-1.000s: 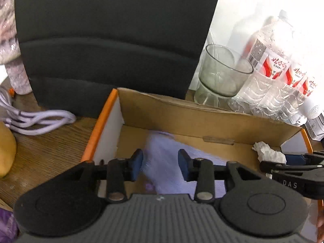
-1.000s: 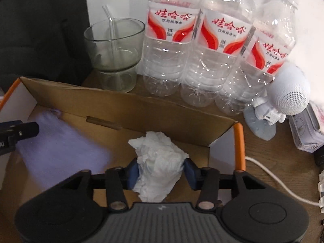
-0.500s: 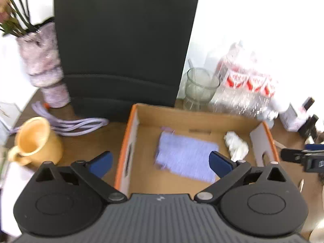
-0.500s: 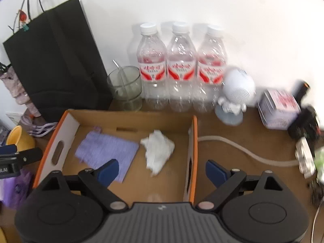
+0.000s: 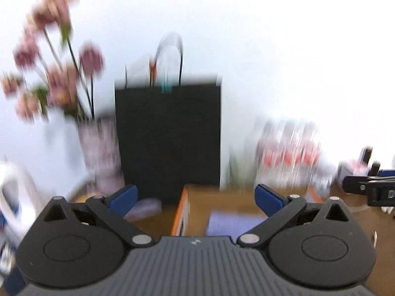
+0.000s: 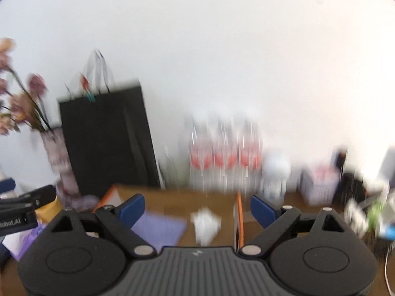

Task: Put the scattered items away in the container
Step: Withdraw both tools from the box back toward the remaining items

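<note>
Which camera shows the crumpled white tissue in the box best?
The right wrist view: the crumpled tissue lies blurred but whole in the cardboard box, beside the purple cloth. The left wrist view shows only the cloth; no tissue is visible.

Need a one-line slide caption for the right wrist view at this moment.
Right gripper, jaws open and empty, above the orange-edged cardboard box holding a purple cloth and crumpled white tissue; frame motion-blurred.

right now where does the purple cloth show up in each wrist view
Left wrist view: the purple cloth lies low and right of centre, inside the cardboard box, just inboard of the tool's right finger.
Right wrist view: the purple cloth sits low and left of centre, in the cardboard box, left of the white tissue.
Shared landmark: the black paper bag standing behind the box.
</note>
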